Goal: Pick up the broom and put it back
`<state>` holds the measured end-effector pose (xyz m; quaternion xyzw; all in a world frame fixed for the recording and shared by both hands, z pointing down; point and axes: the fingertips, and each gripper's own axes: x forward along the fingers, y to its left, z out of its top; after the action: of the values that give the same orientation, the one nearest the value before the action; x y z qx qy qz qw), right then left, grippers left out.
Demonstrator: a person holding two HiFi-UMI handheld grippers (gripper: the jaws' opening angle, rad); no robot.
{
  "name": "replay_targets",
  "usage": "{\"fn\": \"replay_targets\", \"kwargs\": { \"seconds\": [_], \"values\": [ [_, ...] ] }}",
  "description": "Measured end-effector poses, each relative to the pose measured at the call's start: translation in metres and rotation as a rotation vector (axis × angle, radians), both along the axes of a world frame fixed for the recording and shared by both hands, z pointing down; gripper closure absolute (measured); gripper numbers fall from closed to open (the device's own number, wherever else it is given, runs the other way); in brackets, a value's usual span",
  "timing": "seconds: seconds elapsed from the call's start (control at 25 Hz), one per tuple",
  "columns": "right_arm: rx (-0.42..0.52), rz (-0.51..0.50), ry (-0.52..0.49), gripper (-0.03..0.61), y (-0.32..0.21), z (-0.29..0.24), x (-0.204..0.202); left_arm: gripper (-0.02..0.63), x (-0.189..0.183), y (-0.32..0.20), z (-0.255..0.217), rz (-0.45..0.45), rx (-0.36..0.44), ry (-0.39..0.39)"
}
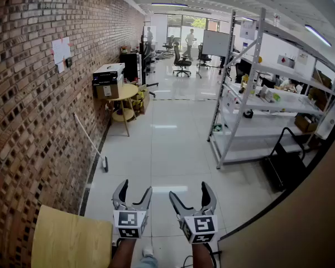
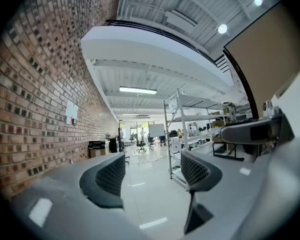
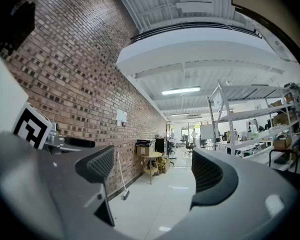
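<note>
Approach step: left gripper (image 1: 135,187) and right gripper (image 1: 189,190) hang level, jaws wide apart and empty, the broom (image 1: 90,140) leans on the brick wall (image 1: 28,94) far left, so next comes closing in on its handle.

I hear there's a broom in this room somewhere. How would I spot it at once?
Follow the long brick wall on the left towards the small round table. Just short of that table the broom leans against the wall, its head on the white floor. It is the only thin, pale stick slanting there.
</note>
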<state>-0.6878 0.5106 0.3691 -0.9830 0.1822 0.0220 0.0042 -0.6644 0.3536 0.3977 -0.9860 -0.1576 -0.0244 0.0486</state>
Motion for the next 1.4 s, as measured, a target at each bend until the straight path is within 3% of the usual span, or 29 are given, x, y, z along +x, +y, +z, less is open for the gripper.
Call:
{"fn": "replay_targets", "kwargs": {
  "seconds": [0.36,0.44,0.76,0.92,1.08,1.28,1.4],
  "values": [
    [-0.022,0.056,0.056,0.097,-0.049,-0.026,0.134,0.246,0.138,-0.061,-0.032,-0.009,-0.041,0.082],
    [-0.04,0.065,0.048,0.097,-0.058,-0.022,0.158,0.245,0.162,-0.074,-0.031,-0.017,-0.075,0.074],
    [-0.036,0.078,-0.012,0.097,-0.055,0.006,0.257,0.245,0.256,-0.08,0.013,-0.013,-0.065,-0.004],
    [0.011,0.045,0.019,0.097,-0.056,0.003,0.339,0.245,0.336,-0.084,0.012,-0.04,-0.036,0.009],
    [-0.015,-0.021,0.027,0.097,-0.035,-0.012,0.43,0.245,0.422,-0.055,-0.01,-0.053,-0.055,0.029],
    [-0.021,-0.048,0.079,0.097,0.017,-0.034,0.508,0.247,0.5,0.001,-0.038,-0.074,-0.034,0.075],
    [-0.006,-0.056,0.033,0.097,0.037,-0.013,0.547,0.249,0.539,0.026,-0.022,-0.06,-0.025,0.034]
  ]
}}
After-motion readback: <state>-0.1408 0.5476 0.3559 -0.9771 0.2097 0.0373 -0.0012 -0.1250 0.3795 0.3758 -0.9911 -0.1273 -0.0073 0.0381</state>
